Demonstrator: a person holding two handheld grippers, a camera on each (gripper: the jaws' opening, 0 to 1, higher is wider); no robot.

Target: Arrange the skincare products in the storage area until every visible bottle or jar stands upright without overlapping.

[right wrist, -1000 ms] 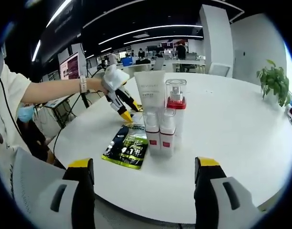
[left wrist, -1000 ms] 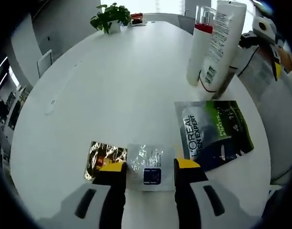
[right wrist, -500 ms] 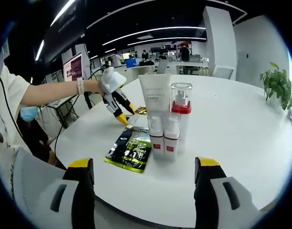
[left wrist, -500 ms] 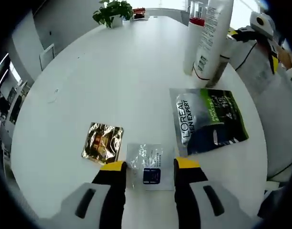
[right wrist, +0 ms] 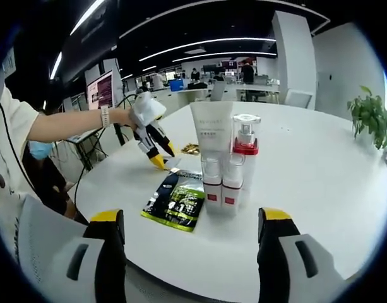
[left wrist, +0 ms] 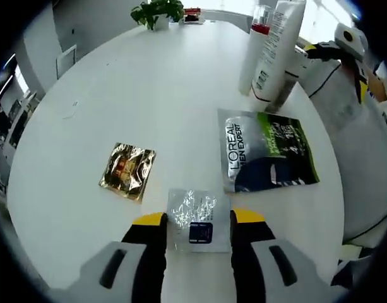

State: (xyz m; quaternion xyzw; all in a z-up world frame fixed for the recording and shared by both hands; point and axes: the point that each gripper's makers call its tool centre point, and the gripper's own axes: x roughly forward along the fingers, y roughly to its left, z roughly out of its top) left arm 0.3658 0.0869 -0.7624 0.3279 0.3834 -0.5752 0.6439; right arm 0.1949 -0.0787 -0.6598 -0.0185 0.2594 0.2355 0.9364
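Silver sachet [left wrist: 194, 213] lies flat — between left gripper [left wrist: 197, 219] fingers.

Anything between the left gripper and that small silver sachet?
Nothing visible. The silver sachet lies flat on the white table, right between the open jaws of the left gripper; the gold sachet lies off to the side.

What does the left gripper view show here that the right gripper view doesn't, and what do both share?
Left gripper view: the silver sachet between the left gripper jaws, its label readable.

Right gripper view: two small red-banded bottles standing upright, and the right gripper open over the table edge.

Both: the white table, gold sachet, dark green pouch, white tube, red-collared pump bottle and potted plant.
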